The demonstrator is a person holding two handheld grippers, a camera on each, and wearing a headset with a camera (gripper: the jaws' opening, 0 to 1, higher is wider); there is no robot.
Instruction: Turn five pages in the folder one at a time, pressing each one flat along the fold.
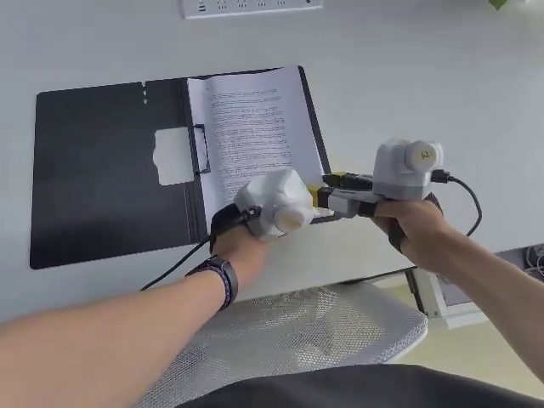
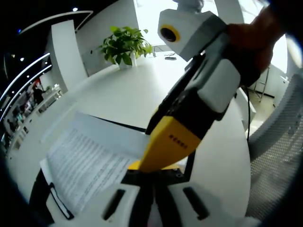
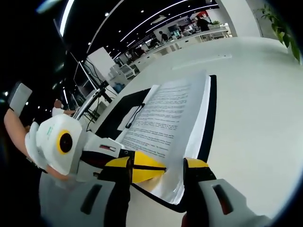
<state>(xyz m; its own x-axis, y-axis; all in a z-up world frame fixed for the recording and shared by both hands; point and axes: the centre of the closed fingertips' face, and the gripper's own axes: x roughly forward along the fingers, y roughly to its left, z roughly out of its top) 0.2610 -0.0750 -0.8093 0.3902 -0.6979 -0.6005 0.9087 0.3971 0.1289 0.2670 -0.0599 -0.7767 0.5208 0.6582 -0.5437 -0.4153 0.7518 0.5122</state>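
White desk (image 1: 408,85), folder (image 1: 102,187) page (image 3: 165,118) corner between right tool's (image 3: 158,165) spread jaws.

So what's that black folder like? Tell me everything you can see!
The folder is black, thin and stiff-looking, and lies open and flat on the white table. Its left half carries a pale patch. A clip by the fold holds a stack of printed pages on the right half. At the near right corner, the open right claw straddles the pages' edge and the left claw pokes in beside it.
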